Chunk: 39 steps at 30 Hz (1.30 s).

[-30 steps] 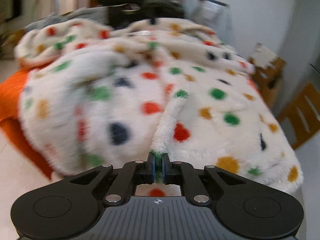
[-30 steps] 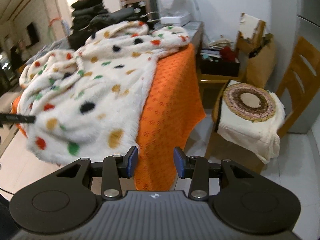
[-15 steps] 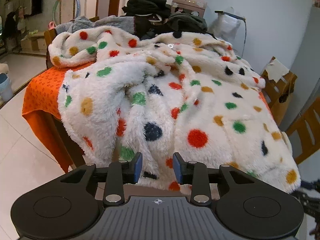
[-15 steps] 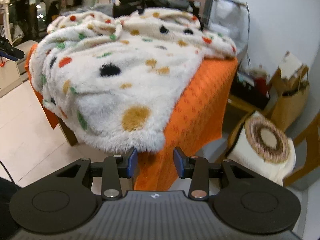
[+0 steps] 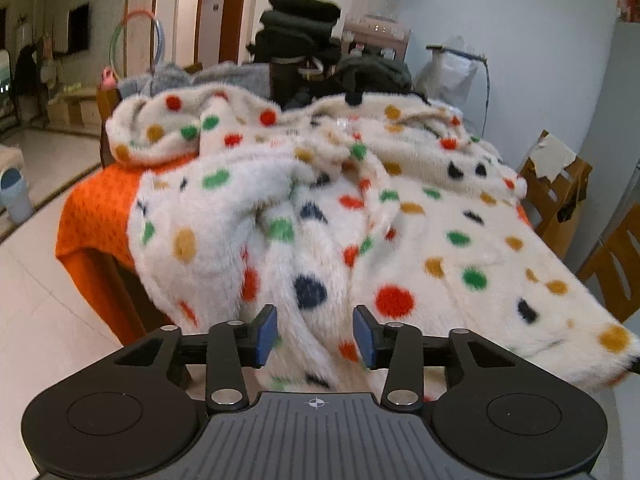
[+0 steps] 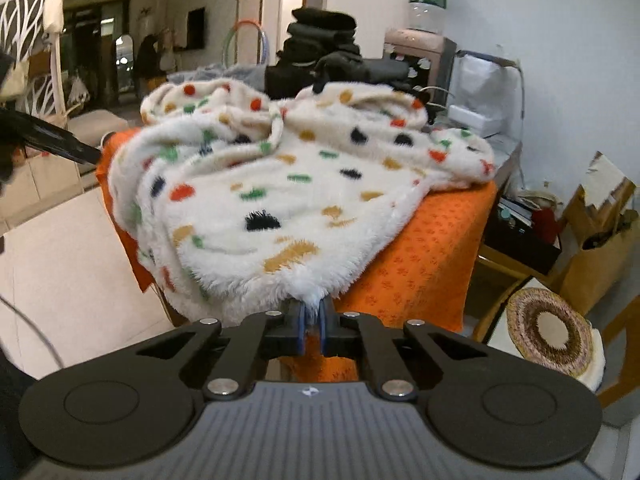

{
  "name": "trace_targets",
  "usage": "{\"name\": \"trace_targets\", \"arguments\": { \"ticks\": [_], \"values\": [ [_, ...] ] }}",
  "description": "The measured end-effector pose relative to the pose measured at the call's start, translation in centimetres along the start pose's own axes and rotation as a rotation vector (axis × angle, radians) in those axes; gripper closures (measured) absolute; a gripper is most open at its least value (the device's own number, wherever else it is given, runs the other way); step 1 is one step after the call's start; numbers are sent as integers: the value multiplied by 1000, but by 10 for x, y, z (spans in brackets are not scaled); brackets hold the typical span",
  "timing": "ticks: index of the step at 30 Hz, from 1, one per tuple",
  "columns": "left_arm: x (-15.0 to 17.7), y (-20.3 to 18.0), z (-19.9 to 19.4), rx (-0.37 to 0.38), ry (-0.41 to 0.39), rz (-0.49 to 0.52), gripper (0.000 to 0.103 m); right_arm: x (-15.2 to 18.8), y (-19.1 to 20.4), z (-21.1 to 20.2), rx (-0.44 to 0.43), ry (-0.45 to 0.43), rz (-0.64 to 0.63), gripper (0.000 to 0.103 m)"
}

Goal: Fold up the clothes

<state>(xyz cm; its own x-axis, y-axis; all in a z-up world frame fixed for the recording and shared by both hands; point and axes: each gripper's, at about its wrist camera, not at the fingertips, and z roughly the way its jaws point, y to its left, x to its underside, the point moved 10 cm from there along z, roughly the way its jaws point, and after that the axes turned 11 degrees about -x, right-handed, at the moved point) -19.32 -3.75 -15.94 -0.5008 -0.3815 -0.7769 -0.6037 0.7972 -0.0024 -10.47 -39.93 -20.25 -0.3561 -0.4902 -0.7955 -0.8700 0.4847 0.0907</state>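
One fleecy white garment (image 5: pixel 400 216) with red, green, yellow and dark blue dots lies rumpled over a single desk covered by an orange cloth (image 5: pixel 100 208); it spreads across most of the top and its near hem hangs over the front edge. Its long axis runs from that near edge away toward the far wall, where a bunched, rolled part lies across the back of the desk. There are two grippers. The left gripper (image 5: pixel 316 334) hangs just before the drooping hem with its jaws spread apart and nothing between them; folds of the fleece hang in the space in front of the blue pads (image 5: pixel 266 334). The right gripper (image 6: pixel 311 326) has its jaws pressed together on a tuft of the hem at the garment's near right corner, white pile showing between the blue pads. In the right wrist view the orange cloth (image 6: pixel 432 248) is bare on the right side of the desk and hangs down its side, and the tip of the left gripper shows at the far left as a dark bar (image 6: pixel 52 138). Behind the garment stands one stack of dark folded clothes (image 5: pixel 298 40), one grey garment (image 5: pixel 224 78) to its left, and one water dispenser with a bottle (image 5: pixel 380 12) on top. One hoop (image 5: pixel 138 46) leans by the doorway. To the right one chair carries a round woven cushion (image 6: pixel 548 334), and a brown paper bag (image 6: pixel 600 248) stands beyond it.
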Motion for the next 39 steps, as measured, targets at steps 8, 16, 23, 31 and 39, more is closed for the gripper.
{"name": "trace_targets", "arguments": {
  "ticks": [8, 16, 23, 31, 39],
  "values": [
    [-22, 24, -4, -48, -71, 5, 44, 34, -15, -27, 12, 91, 140, 88],
    [-43, 64, 3, -122, -122, -20, 41, 11, -28, -34, -1, 28, 271, 65],
    [-63, 102, 37, -161, -119, -36, 39, -40, -29, -11, 8, -21, 337, 59],
    [-88, 153, 102, -170, -97, -44, 39, -89, -9, 43, 27, -50, 355, 56],
    [-123, 193, 181, -72, -68, -17, 39, -123, 25, 101, 96, -67, 461, 56]
  ]
}}
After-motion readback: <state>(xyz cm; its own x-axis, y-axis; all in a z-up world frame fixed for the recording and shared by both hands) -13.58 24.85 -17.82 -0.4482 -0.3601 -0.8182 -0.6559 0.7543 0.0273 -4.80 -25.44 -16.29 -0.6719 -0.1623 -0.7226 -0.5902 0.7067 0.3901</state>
